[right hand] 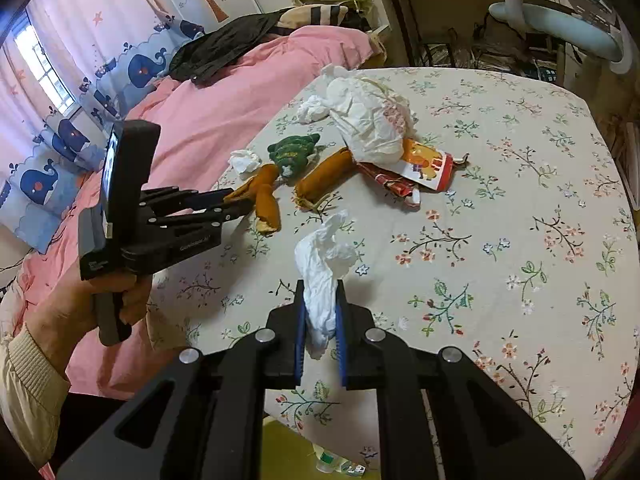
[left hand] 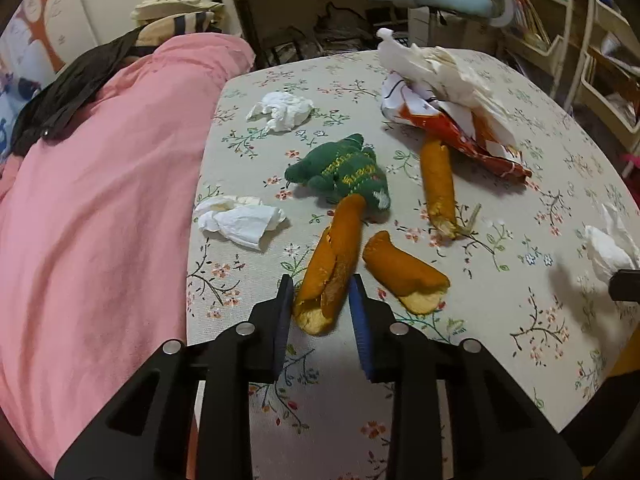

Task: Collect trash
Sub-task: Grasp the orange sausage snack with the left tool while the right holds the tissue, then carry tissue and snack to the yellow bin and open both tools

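Evidently I was mid-pickup: left gripper (left hand: 320,292) had pinched an orange peel (left hand: 332,264), right gripper (right hand: 320,304) clamped a crumpled tissue (right hand: 324,272); both needed lifting off the floral tablecloth (right hand: 500,208) to a bin.

orange peels (left hand: 332,264) lie curled on the flowered counter (left hand: 520,320), crumpled white tissues (left hand: 240,220) are scattered around, and a torn red wrapper (left hand: 472,140) lies under paper.

bench (left hand: 500,320): soft matt cloth with flowers | tissue (right hand: 324,280): thin crumpled white paper | peel (left hand: 336,264): orange, dull skin, rough torn edges | toy (left hand: 344,172): fuzzy green knitted cloth | wrapper (left hand: 480,140): shiny red plastic | fingers (left hand: 360,320): ridged blue pads on black matt plastic | bed (left hand: 100,200): pink cloth
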Action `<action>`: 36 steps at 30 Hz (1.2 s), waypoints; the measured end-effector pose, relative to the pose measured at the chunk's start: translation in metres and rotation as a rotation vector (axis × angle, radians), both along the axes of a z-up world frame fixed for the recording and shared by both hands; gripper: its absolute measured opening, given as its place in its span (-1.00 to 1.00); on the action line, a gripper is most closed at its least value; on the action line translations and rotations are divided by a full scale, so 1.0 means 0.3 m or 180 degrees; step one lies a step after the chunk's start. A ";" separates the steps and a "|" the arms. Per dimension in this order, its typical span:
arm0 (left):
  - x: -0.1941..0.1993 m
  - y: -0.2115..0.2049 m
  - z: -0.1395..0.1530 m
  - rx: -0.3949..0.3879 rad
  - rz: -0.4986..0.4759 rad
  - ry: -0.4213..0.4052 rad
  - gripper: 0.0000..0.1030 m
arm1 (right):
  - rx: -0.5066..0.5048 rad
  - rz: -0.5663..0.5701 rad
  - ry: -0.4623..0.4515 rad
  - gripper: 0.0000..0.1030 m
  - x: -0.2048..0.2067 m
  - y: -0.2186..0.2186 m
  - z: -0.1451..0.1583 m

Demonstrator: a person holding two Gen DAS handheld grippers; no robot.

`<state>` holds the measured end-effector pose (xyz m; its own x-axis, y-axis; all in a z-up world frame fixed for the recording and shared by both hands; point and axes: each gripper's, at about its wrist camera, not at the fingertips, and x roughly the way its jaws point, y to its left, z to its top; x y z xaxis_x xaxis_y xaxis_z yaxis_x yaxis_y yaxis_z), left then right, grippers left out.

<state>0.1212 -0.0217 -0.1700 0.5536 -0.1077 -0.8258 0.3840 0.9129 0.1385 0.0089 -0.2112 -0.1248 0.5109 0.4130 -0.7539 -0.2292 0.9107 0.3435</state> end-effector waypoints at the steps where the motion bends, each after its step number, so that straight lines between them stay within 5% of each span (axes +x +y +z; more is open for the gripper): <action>1: 0.000 -0.002 0.000 0.0008 0.0010 -0.0003 -0.43 | 0.0003 0.0008 0.0003 -0.74 0.002 0.002 -0.002; 4: -0.001 -0.004 0.002 0.0086 0.0104 -0.0090 0.13 | 0.0008 0.0019 0.0012 -0.74 0.007 0.003 -0.004; 8: 0.010 -0.010 0.005 0.0088 0.0173 -0.0185 0.17 | 0.0038 0.0007 0.0035 -0.74 0.021 -0.003 -0.011; 9: 0.016 -0.012 -0.001 0.0061 0.0175 -0.0167 0.08 | 0.0041 0.0003 0.0041 -0.74 0.023 -0.004 -0.013; 12: 0.026 -0.032 -0.008 -0.0074 0.0067 -0.0079 -0.60 | 0.0048 0.0005 0.0049 -0.74 0.030 -0.005 -0.017; 18: -0.001 -0.032 0.040 -0.0122 0.0088 -0.0124 -0.65 | 0.0036 -0.0035 -0.0022 -0.74 0.029 -0.001 -0.001; 27: -0.168 0.032 0.241 -0.0541 0.0353 -0.0564 -0.65 | 0.0127 -0.0169 -0.0388 -0.74 -0.023 -0.003 0.068; 36: -0.320 0.067 0.338 -0.0952 0.0556 -0.0805 -0.65 | 0.0300 -0.0292 -0.0819 -0.74 -0.085 -0.008 0.156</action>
